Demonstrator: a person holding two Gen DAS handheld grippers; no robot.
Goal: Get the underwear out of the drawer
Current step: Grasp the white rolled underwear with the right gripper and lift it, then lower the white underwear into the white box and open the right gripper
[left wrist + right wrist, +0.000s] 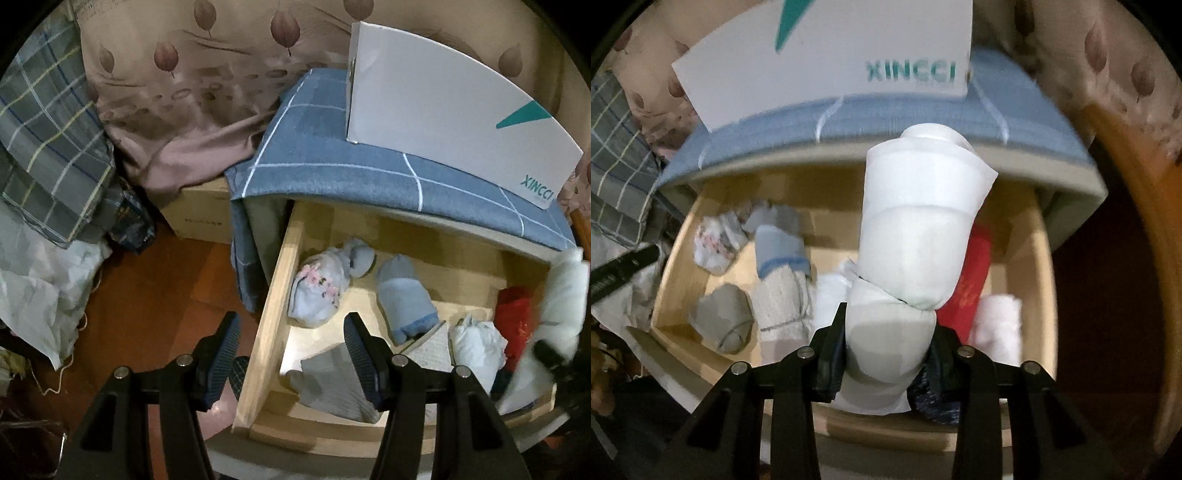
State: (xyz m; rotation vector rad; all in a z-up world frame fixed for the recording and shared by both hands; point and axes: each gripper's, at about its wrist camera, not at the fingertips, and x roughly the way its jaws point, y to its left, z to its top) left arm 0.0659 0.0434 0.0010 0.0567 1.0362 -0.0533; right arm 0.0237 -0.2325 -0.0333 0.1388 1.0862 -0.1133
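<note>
A pale wooden drawer [264, 317] [1039, 258] stands pulled out from under a blue checked cloth. It holds several rolled garments: a flowered roll [319, 291] [716, 240], a light blue roll [404, 295] [779, 247], a grey one [334, 376] [722, 321], a red one [511, 317] [973, 280]. My right gripper [888, 334] is shut on a white underwear roll [916, 240], held above the drawer; the same roll [563, 295] shows blurred at the right edge of the left wrist view. My left gripper [291, 343] hangs open over the drawer's left wall, nothing between its fingers.
A white XINCCI box [450, 110] [827, 55] lies on the blue cloth [332, 162] over the cabinet. A cardboard box [201, 214], a plaid cloth [48, 147] and white bags [40, 284] crowd the reddish floor at left. Leaf-patterned bedding [177, 85] lies behind.
</note>
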